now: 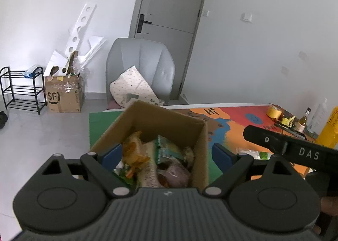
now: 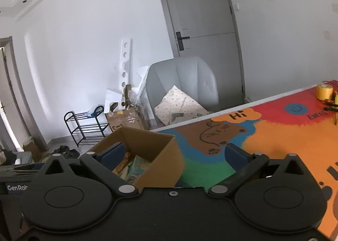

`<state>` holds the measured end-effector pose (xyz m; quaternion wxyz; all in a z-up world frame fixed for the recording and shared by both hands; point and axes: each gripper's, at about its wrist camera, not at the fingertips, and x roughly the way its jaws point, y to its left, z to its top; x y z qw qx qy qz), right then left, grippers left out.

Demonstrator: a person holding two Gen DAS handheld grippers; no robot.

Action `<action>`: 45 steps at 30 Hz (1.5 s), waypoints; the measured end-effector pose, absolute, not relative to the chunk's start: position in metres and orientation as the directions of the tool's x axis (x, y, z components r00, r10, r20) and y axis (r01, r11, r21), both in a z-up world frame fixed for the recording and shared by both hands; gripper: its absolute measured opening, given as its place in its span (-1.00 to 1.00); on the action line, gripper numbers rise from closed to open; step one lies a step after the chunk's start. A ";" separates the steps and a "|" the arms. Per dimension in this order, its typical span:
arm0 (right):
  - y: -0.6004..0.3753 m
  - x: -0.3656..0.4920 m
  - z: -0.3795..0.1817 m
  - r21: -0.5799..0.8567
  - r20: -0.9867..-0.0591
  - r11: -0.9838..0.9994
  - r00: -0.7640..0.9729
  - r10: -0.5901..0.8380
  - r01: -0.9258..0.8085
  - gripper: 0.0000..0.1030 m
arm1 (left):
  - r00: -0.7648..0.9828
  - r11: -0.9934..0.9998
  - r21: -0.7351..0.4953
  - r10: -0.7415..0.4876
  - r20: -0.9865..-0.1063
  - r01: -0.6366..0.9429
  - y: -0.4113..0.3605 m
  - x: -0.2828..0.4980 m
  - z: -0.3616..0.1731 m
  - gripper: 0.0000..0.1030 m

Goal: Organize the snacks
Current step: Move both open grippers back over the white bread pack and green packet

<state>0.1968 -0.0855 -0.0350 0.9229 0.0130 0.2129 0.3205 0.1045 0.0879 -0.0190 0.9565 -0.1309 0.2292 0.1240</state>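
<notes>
An open cardboard box [image 1: 164, 114] stands on the colourful table mat [image 1: 232, 122], near its left end. Inside lie several snack packets: an orange one [image 1: 135, 152], a green one [image 1: 166, 150] and a purplish one [image 1: 175, 175]. My left gripper [image 1: 166, 156] hovers open over the box, blue pads apart and touching nothing. In the right wrist view the box [image 2: 160, 167] sits low and left with packets showing inside. My right gripper [image 2: 174, 156] is wide open above the box's right wall and the mat [image 2: 274, 135], holding nothing. Its black body [image 1: 295, 150] shows at the left view's right edge.
A yellow tape roll [image 1: 274, 112], a small bottle [image 1: 305, 118] and a tall yellow bottle [image 1: 329, 129] stand at the table's far right. Beyond the table are a grey chair [image 1: 139, 65] with a cushion, a floor carton [image 1: 63, 95] and a black rack [image 1: 21, 89].
</notes>
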 end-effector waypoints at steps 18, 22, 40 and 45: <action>-0.161 0.203 -0.034 0.179 -0.391 0.859 0.767 0.509 -0.479 1.00 | 0.876 0.974 -0.118 0.119 -0.467 -0.195 0.038 0.126 -0.006 0.87; -0.175 0.205 -0.035 0.187 -0.404 0.871 0.772 0.491 -0.455 1.00 | 0.878 0.981 -0.104 0.096 -0.469 -0.163 0.025 0.135 -0.003 0.88; -0.227 0.222 -0.040 0.252 -0.458 0.890 0.763 0.457 -0.381 1.00 | 0.848 0.997 -0.070 -0.045 -0.528 0.010 -0.019 0.177 0.004 0.88; -0.236 0.227 -0.040 0.264 -0.465 0.891 0.761 0.453 -0.369 1.00 | 0.837 0.997 -0.070 -0.069 -0.543 0.037 -0.028 0.189 0.003 0.88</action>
